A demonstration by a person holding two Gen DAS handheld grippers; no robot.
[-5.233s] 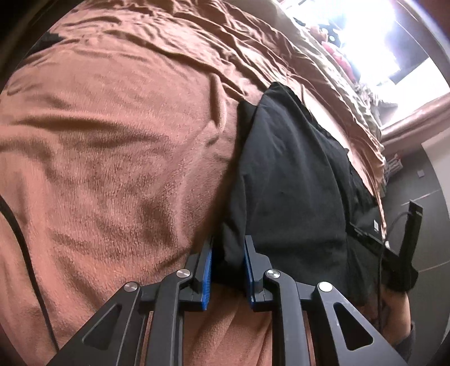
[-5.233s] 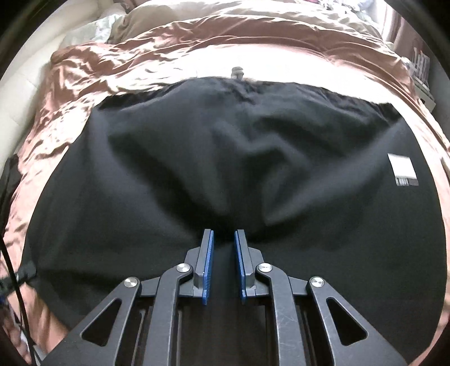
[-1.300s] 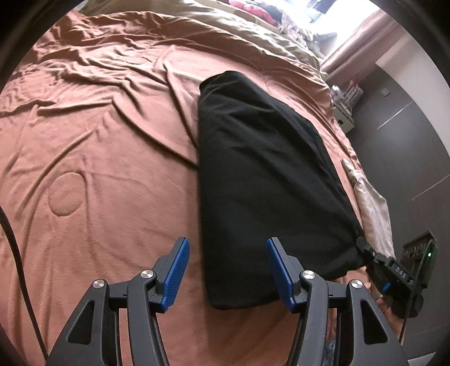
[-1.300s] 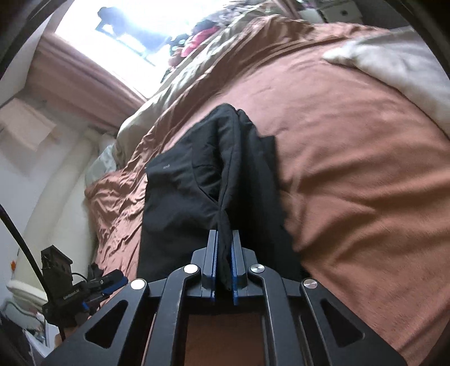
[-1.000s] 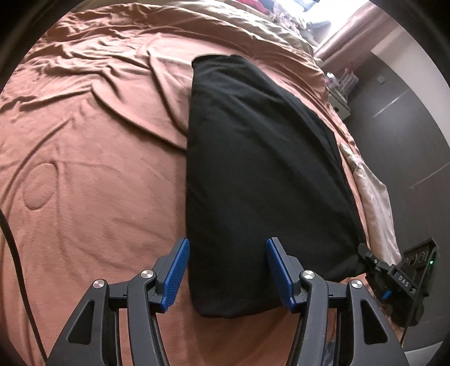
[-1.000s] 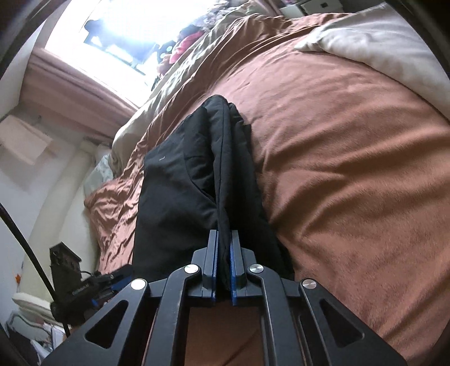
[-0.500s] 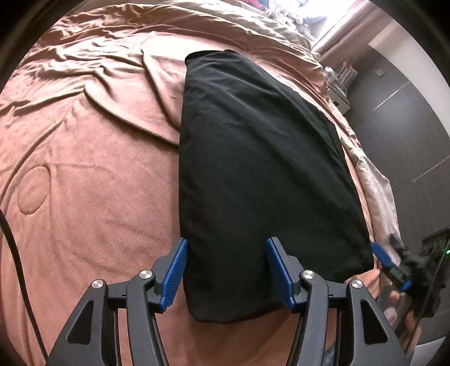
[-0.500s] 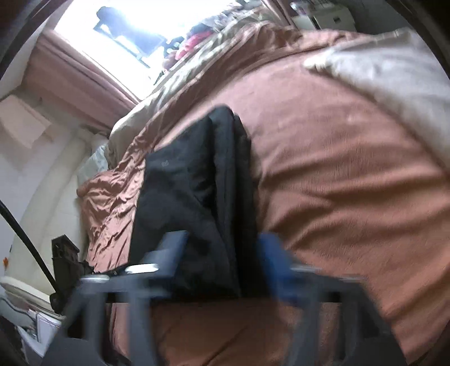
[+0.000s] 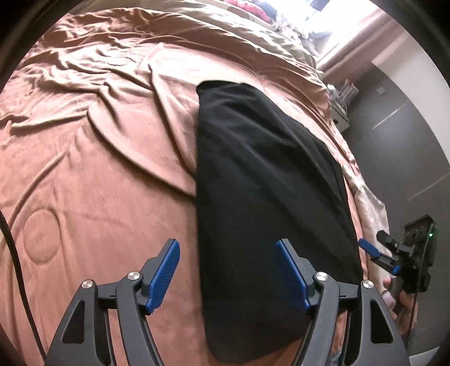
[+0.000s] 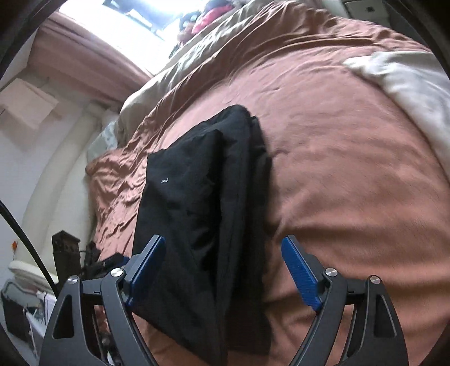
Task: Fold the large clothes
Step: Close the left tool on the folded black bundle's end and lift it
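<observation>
While folded, black garment [image 10: 197, 202] underlies spread jaws.

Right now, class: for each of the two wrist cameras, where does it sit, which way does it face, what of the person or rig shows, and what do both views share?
Left wrist: on the left gripper, looking down past its opening jaws at the folded black garment on the brown bedspread; the right gripper and a hand show.
Right wrist: on the right gripper, jaws open, facing the garment and window; the other gripper is only dimly visible.
Shared: garment, bedspread.
</observation>
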